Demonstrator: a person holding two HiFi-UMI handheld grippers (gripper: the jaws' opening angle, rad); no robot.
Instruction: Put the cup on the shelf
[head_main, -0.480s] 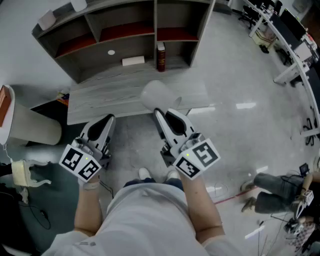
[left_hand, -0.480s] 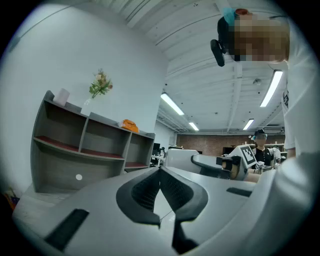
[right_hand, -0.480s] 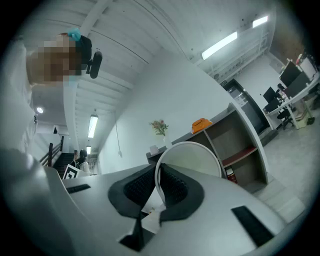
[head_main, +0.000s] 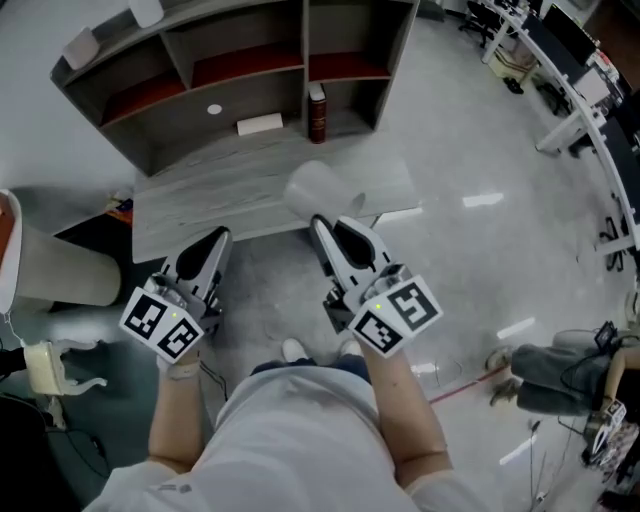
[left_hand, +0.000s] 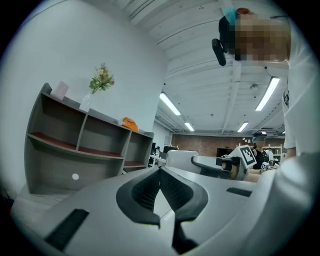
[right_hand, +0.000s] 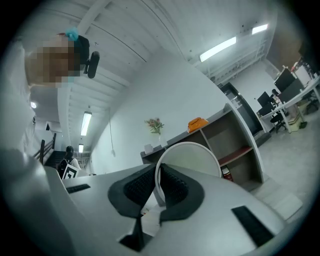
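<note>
A pale grey cup (head_main: 312, 188) is held out in front of me, my right gripper (head_main: 322, 222) shut on its rim. In the right gripper view the cup (right_hand: 192, 159) shows its round rim pinched between the two black pads (right_hand: 172, 186). My left gripper (head_main: 218, 240) hangs to the left with nothing in it; its pads (left_hand: 172, 185) meet, so it is shut. The grey curved shelf (head_main: 235, 70) stands beyond a low wooden table (head_main: 200, 195). In both gripper views the shelf (left_hand: 80, 145) (right_hand: 235, 135) lies ahead.
On the shelf are a dark red bottle (head_main: 318, 112), a white box (head_main: 260, 124) and a small white disc (head_main: 214, 110). A vase with flowers (left_hand: 100, 82) and an orange object (left_hand: 129, 122) stand on its top. A white bin (head_main: 60, 265) is at the left; office desks (head_main: 560, 60) are at the right.
The view has shifted slightly; the shelf and table sit a little further left and up in the head view. Both grippers keep their places and the cup stays gripped.
</note>
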